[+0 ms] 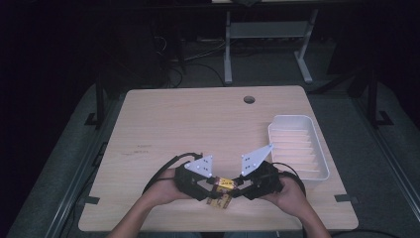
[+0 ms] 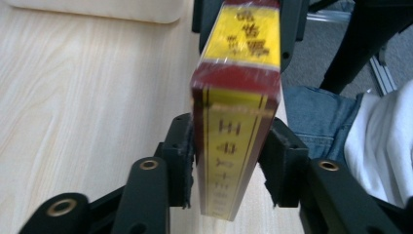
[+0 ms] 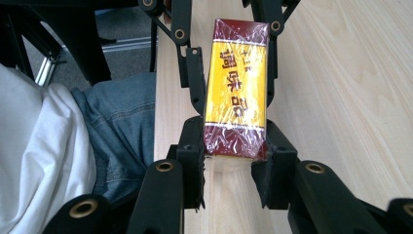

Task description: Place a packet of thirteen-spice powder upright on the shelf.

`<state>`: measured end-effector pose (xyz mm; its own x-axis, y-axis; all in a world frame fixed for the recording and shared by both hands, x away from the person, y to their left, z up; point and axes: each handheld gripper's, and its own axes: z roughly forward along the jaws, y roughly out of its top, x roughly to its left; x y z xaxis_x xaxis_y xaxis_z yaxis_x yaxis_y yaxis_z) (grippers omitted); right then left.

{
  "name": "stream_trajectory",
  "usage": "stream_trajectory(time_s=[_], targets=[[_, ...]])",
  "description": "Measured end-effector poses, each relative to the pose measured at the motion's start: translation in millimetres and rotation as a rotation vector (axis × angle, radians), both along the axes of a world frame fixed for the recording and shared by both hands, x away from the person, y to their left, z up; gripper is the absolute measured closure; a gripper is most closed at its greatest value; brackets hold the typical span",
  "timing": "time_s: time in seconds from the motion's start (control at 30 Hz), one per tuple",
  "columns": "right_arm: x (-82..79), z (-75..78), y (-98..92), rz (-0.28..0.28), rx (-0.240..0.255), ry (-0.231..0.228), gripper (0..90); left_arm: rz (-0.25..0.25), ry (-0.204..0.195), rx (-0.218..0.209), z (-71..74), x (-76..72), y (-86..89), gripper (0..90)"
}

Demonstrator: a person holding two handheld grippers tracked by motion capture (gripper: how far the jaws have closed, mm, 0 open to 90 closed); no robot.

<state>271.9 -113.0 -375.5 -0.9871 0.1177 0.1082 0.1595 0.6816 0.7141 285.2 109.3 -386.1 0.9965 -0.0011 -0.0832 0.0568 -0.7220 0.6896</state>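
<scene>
High view: As we look down on the table (image 1: 163, 124), we find the box (image 1: 221, 192) hanging between the left tongs (image 1: 210, 187) and the right tongs (image 1: 236, 189), above the near edge; a white tray (image 1: 324, 163) sits well off beyond the right tongs.

Left gripper view: Here we see the left tongs (image 2: 233, 161) narrowed onto the box (image 2: 238, 97), their pads on its two broad faces at the near end; the pads look to be touching, though blur leaves us unsure how firmly.

Right gripper view: We see the right tongs (image 3: 229, 158) clamped across the near end of the box (image 3: 237, 87), pads on its narrow sides.

Handling: We judge it light and stiff, a carton in glossy film, so slippery.

Where to hold: We would grip flat faces near the ends, squarely, without crushing.
</scene>
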Motion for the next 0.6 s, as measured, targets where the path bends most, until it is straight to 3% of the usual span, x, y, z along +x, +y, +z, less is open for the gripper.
stream_trajectory(time_s=[0.4,0.53,0.6], targets=[[-1.7,-1.2,-3.5,-0.006,0.018,-0.017,66.2,-0.026,-0.007,0.017,2.4,-0.8,-4.1,67.3],[-1.6,-1.4,-5.2,-0.028,0.024,-0.009,63.6,-0.012,-0.017,0.014,3.0,-1.2,-4.6,67.5],[0.1,-1.8,-7.9,-0.047,0.04,0.002,56.5,-0.001,-0.017,0.011,3.8,0.0,-2.7,67.5]])
